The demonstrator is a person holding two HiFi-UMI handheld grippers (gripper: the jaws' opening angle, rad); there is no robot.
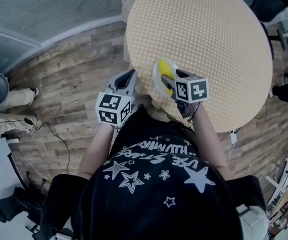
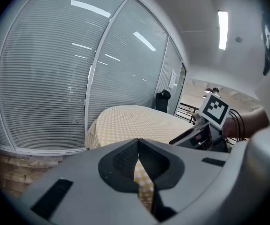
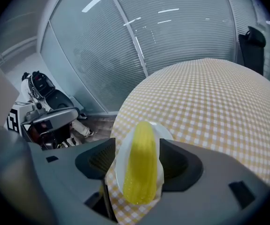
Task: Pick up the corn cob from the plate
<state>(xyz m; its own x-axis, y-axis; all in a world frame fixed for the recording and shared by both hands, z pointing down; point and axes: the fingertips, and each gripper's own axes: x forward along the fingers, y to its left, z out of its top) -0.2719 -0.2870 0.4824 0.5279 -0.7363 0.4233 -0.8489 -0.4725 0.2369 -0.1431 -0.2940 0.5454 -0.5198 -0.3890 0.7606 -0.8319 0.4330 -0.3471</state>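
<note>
A glossy yellow cob point(image 3: 142, 163) is lying on a white plate point(image 3: 119, 168) between the parted jaws of the right gripper point(image 3: 137, 148); the left gripper point(image 2: 137, 149) is sitting closed.

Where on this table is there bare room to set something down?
The checked cloth is bare from the plate out to the far rim. Only the near edge is crowded: plate, corn cob, right gripper over it, left gripper beside.
</note>
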